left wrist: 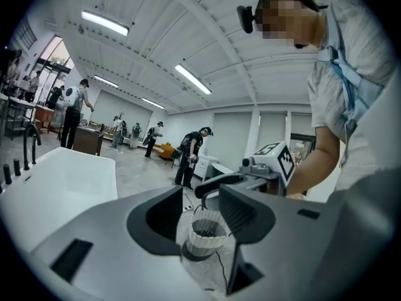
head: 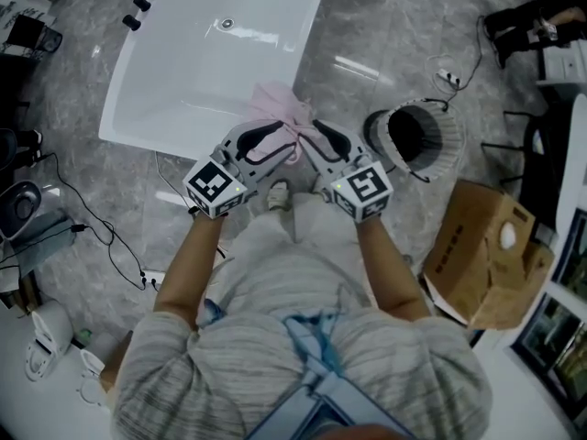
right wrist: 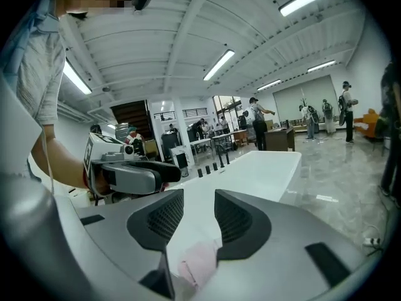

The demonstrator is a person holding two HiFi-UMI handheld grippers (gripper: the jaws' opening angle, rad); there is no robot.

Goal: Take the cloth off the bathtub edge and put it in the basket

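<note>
The white bathtub (head: 211, 53) has the basket (head: 417, 140) on the floor near its corner. The pink cloth (head: 275, 106) lies on the bathtub's near edge — not taken yet. The left gripper (head: 282, 141) and right gripper (head: 312, 137) are right at it, jaws a little apart, and seem to hold nothing. Grabbing and carrying are left to do.

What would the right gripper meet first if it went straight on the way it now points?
Most likely the pink cloth on the bathtub edge: it lies just ahead of the right gripper, low between its open jaws. Depth is unclear, so it might skim over the cloth and meet the edge itself.
</note>
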